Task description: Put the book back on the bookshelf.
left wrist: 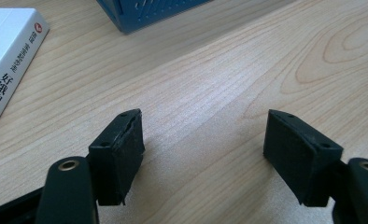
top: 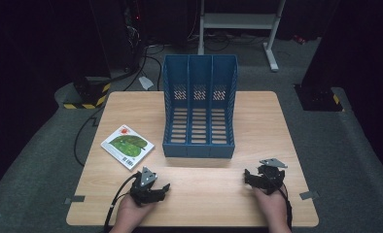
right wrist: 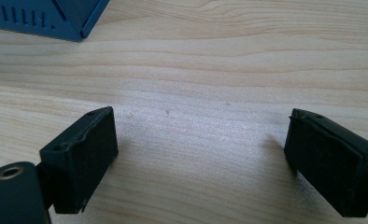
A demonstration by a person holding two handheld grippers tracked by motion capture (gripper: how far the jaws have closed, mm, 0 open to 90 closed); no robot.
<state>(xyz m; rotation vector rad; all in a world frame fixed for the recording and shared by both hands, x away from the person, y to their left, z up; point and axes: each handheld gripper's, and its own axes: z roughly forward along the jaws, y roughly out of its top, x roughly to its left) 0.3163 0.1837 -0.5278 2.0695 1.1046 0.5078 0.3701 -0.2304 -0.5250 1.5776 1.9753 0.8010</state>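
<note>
Both hand-held grippers, left (top: pixel 166 186) and right (top: pixel 247 175), rest spread and empty; the paperback book (top: pixel 127 146) looks light, stiff, best pinched at its spine edge.

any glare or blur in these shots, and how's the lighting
High view: the table is lit while the room around it falls to near black; the blue file rack is fairly sharp. Left gripper view: soft sheen on the wood, jaws close and slightly soft, book cropped at the edge. Right gripper view: a pale bright patch on the wood between the open jaws.
</note>
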